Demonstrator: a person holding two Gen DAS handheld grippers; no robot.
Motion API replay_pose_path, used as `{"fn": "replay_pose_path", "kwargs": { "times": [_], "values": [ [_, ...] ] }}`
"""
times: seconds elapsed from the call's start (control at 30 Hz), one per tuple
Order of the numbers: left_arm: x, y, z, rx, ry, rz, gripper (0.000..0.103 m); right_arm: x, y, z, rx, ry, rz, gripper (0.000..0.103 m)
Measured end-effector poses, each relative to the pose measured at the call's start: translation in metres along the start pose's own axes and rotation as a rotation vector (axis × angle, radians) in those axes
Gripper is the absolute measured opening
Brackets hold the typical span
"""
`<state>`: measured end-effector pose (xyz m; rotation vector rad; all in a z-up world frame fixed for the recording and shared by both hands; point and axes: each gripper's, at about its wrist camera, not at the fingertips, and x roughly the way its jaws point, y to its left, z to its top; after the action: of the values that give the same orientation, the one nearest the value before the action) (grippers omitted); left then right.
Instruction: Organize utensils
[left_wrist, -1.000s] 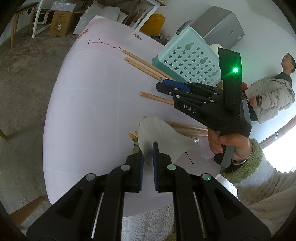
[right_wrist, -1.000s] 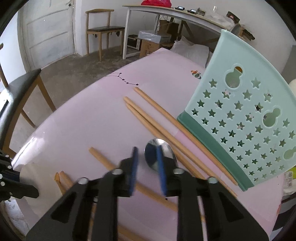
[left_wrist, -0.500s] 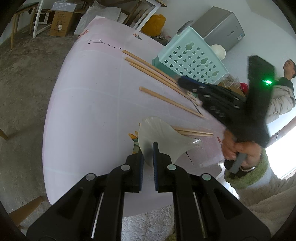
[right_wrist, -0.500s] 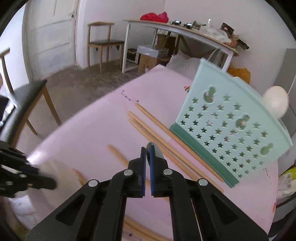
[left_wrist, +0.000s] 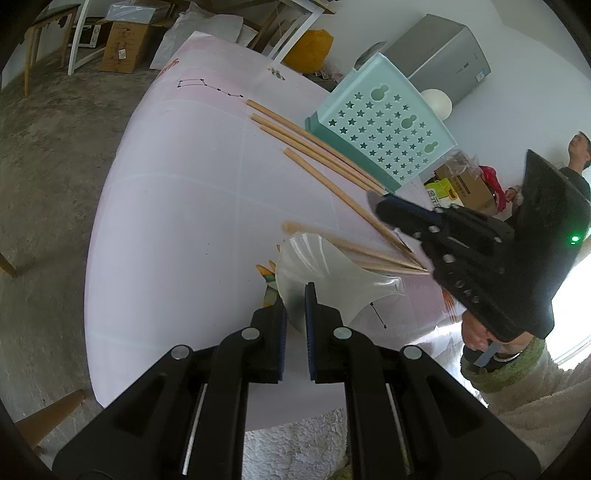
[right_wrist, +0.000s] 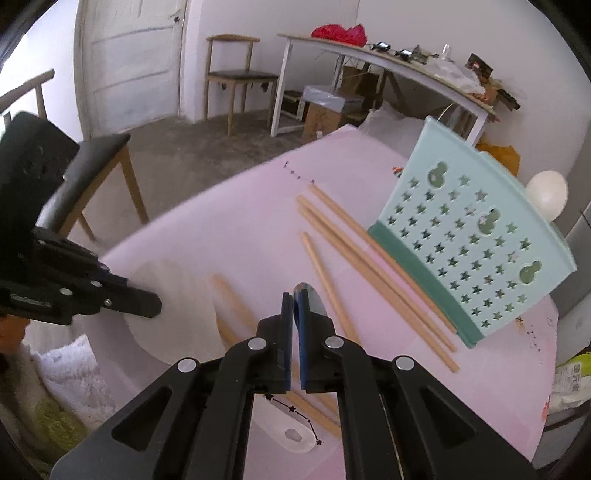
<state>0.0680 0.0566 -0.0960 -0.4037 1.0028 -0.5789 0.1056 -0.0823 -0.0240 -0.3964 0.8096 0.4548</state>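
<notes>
Above the pink table (right_wrist: 207, 236), right claw (right_wrist: 294, 295) pinches a metal spoon (right_wrist: 314, 299) — left claw (left_wrist: 294, 295) grips a translucent scoop's (left_wrist: 317, 266) rim.

Counts: chopsticks (right_wrist: 373, 266) approx 6 loose on the bench (right_wrist: 229, 229), 4 clear plus 2 partly hidden under the ladle; exact no. hard to tell. 1 white ladle (left_wrist: 317, 269). 1 metal spoon (right_wrist: 312, 297). 1 teal basket (right_wrist: 476, 251). 2 grippers: left gripper (left_wrist: 294, 295), right gripper (right_wrist: 293, 301). 2 chairs (right_wrist: 236, 77) in bkgd.
</notes>
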Motion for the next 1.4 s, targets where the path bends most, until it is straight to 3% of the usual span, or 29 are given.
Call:
{"fn": "replay_pose_path", "kwargs": {
  "times": [0.27,0.77,1.23,1.4],
  "values": [
    [0.000,0.000,-0.001,-0.002,0.000,-0.001,0.008,0.026,-0.010,-0.001,0.018,0.065,0.008,0.005],
    [0.000,-0.001,-0.001,-0.003,-0.002,-0.002,0.008,0.035,-0.014,0.001,0.026,0.080,-0.019,0.006],
    [-0.014,-0.014,0.000,0.033,-0.068,-0.036,0.004,-0.017,-0.033,0.006,0.104,-0.087,-0.088,0.001],
    [-0.016,-0.024,0.000,0.061,-0.074,-0.033,0.003,-0.033,-0.046,0.004,0.163,-0.111,-0.042,0.001]
  ]
}}
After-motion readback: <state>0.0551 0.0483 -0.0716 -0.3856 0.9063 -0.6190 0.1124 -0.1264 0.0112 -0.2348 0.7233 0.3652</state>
